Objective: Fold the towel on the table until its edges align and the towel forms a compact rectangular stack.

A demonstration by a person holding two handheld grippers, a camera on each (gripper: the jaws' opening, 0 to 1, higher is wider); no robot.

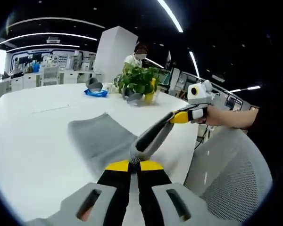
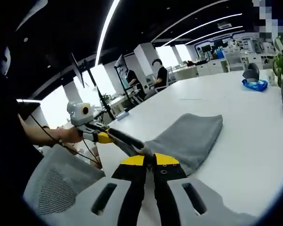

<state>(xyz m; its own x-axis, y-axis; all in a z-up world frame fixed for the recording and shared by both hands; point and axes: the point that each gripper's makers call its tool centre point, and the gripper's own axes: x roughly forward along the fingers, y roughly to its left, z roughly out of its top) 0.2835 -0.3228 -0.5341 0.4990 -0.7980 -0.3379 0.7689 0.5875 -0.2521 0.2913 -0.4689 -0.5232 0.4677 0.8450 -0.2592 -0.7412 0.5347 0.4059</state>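
On the white table (image 1: 33,155): grey towel (image 1: 101,136), near corner clamped by both left gripper (image 1: 134,162) and right gripper (image 2: 148,157); no legible writing.

The towel (image 1: 101,136) is grey cloth, matt and softly napped (probably terry, though the weave is too blurred to tell). It lies on a smooth white table (image 1: 33,155) with a faint sheen. Near the right side, a chair back (image 1: 231,183) shows pale, open mesh fabric. The far plant (image 1: 140,80) has glossy leaves.
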